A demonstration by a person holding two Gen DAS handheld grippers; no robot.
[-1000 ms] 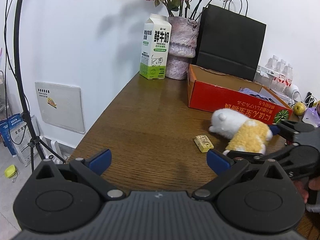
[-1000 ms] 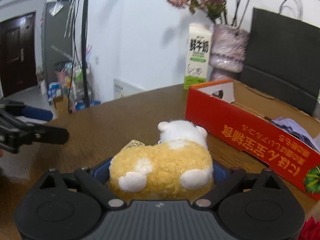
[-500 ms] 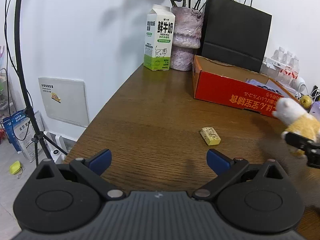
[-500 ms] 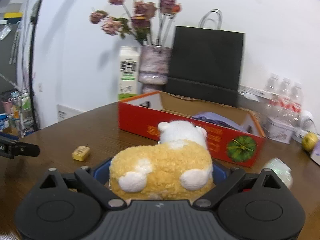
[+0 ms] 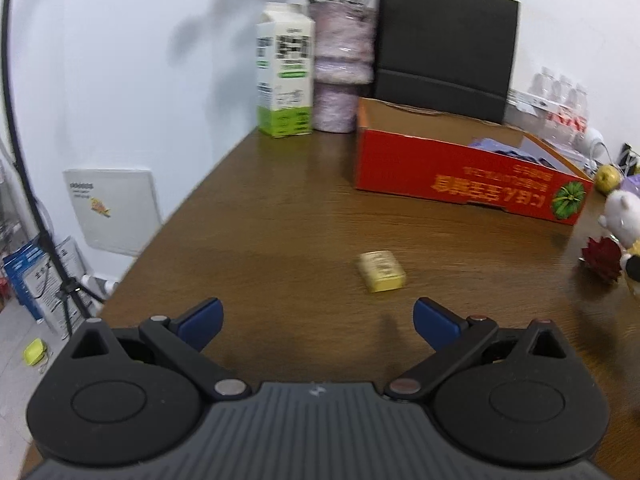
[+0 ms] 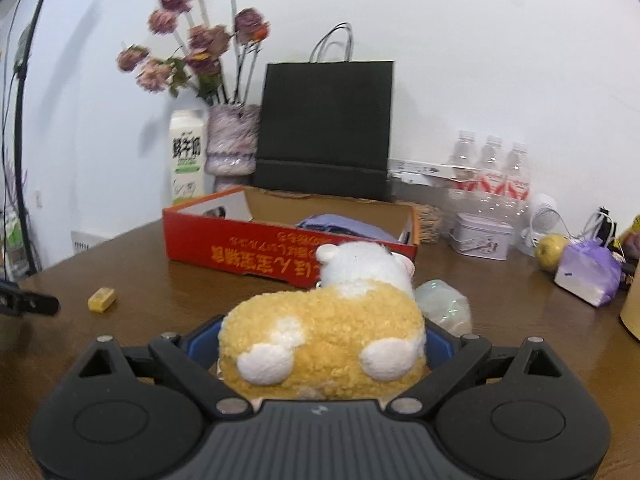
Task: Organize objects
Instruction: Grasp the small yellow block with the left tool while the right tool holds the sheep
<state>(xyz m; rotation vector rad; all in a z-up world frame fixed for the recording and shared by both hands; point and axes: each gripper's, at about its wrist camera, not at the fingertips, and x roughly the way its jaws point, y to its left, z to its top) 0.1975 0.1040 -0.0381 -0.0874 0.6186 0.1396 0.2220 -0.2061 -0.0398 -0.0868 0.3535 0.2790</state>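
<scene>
Right fingers clamped on plush toy, unboxed; left fingers apart, empty; yellow block mid-table, outside red box.

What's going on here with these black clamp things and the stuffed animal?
Someone is tidying a brown wooden table with a handheld gripper in each hand. The right gripper is shut on a fluffy yellow-and-white plush toy, held in front of an open red cardboard box. The left gripper is open and empty, with a small yellow rectangular block lying on the table just ahead of it.
</scene>
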